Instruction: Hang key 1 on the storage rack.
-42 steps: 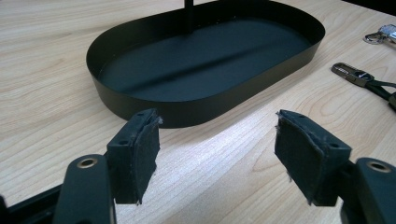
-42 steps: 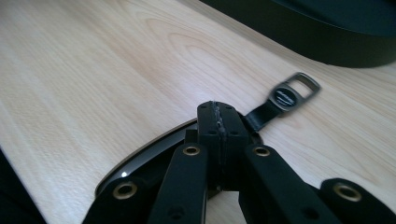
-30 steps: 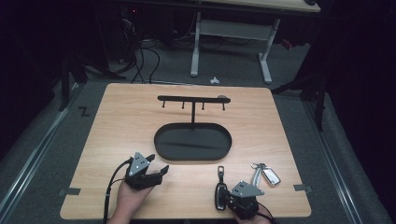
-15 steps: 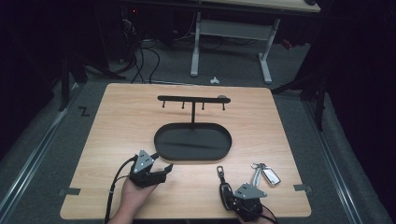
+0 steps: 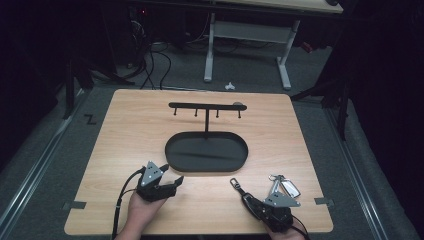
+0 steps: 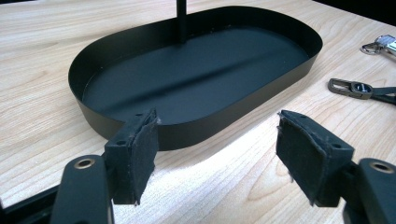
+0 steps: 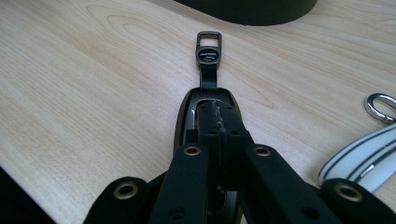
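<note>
Left tool (image 6: 217, 154), jaws apart, nothing between: bare light wooden surface (image 5: 125, 135) just ahead, then the low wall of the black oval metal tray (image 6: 196, 135) blocks a level pass. Tray's thin black upright post with hooked crossbar (image 5: 206, 106) stands beyond, at the tray's far side. Right tool (image 7: 215, 121), jaws together over a dark leather key fob with metal clip (image 7: 208, 51); open surface to its left, silver-white key bunch with ring (image 7: 369, 144) close on its right.
</note>
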`<state>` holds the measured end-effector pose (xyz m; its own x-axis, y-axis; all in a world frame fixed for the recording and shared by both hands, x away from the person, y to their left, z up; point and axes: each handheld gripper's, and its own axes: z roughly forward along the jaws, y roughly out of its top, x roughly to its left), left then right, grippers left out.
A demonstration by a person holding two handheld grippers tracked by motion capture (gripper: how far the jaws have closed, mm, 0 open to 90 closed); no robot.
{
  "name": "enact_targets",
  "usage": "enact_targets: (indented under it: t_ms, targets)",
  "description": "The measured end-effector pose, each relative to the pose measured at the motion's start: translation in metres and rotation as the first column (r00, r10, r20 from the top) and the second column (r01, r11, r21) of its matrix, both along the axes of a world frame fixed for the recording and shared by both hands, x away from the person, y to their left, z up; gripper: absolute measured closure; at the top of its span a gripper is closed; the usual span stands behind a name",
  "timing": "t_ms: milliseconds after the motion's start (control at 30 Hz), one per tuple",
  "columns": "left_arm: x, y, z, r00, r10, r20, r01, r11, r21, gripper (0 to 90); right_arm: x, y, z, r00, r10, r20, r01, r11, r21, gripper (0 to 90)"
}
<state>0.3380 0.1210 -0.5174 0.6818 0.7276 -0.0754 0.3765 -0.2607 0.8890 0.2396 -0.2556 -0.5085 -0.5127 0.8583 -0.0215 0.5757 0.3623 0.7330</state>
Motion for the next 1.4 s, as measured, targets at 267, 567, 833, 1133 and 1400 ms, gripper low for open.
enact_targets:
  t_ms: [267,567,833,1133,1400]
  targets:
    - [0.001,-0.001,0.0,1.0,-0.004,0.001,0.004,1.0,-0.003,30.1,-0.001,-0.003,-0.006,0.9994,-0.012,-0.031,0.012,1.0,-0.004,90.0]
    - [-0.002,0.005,0.0,1.0,-0.002,-0.003,0.002,1.0,0.006,30.2,0.009,-0.012,-0.005,0.9991,-0.035,-0.024,0.035,0.999,0.001,90.0]
    - [-0.008,0.011,0.002,1.0,-0.006,-0.002,0.006,1.0,-0.003,30.8,0.013,-0.012,0.005,0.9996,-0.019,0.02,0.019,1.0,0.019,87.0]
    - [-0.028,0.014,0.033,0.9997,-0.021,0.014,0.021,0.9997,0.016,27.6,0.027,-0.007,0.011,0.9996,-0.006,0.028,0.005,0.999,0.036,81.9]
    - [-0.041,0.042,0.031,0.9988,0.05,0.003,-0.05,0.9964,0.068,26.3,0.038,0.005,0.011,0.999,0.042,0.018,-0.042,0.999,0.022,75.1]
